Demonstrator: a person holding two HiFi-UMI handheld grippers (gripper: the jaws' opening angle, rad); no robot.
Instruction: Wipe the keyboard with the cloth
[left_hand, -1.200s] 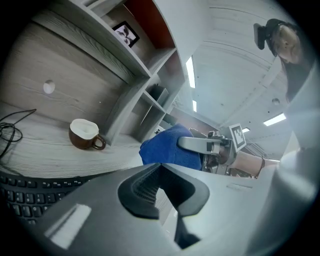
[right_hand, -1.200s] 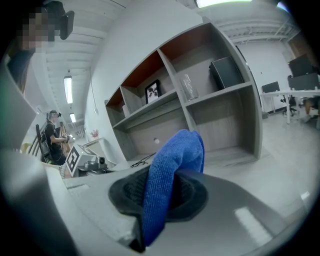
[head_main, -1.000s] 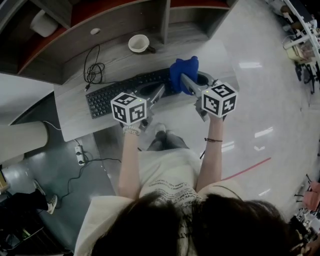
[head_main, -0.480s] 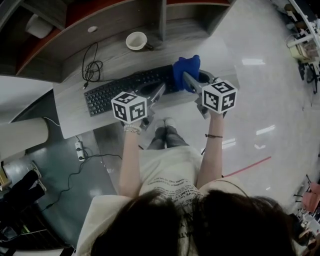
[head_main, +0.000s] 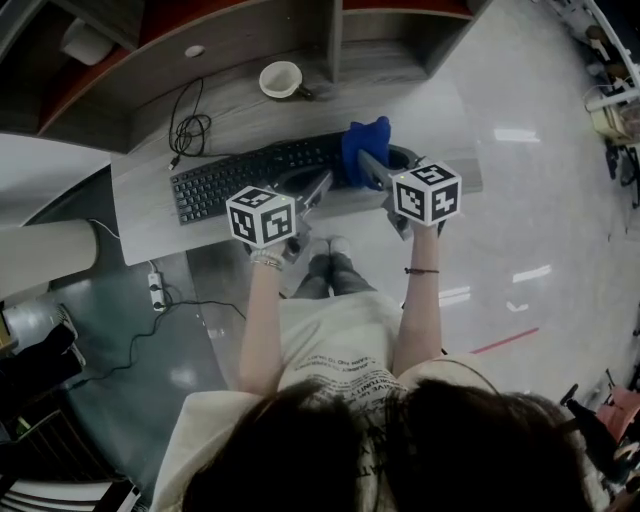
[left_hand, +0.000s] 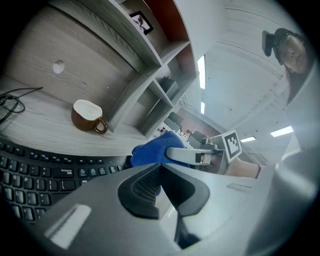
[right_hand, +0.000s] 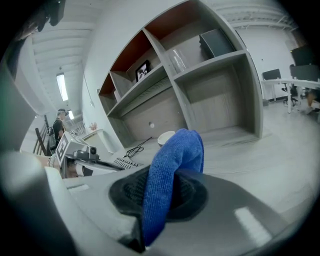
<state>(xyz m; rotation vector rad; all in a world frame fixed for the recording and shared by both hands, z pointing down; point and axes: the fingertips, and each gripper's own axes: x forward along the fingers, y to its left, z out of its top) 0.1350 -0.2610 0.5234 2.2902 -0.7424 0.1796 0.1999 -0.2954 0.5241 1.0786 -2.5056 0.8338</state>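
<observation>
Keyboard (head_main: 250, 172): black, full-size, long and slightly curved. Lies flat on the grey wood-grain desk (head_main: 420, 110), near its front edge, running left to right at a slight slant. Keys face up; white legends show in the left gripper view (left_hand: 45, 175). The right end is partly covered by the cloth.

Cloth (head_main: 363, 150): bright blue, towelling texture, bunched into a folded lump. Clamped between the jaws of the right gripper (head_main: 375, 168), with its rounded fold standing up beyond the jaw tips (right_hand: 172, 170). Positioned over the keyboard's right end; contact with the keys cannot be told.
</observation>
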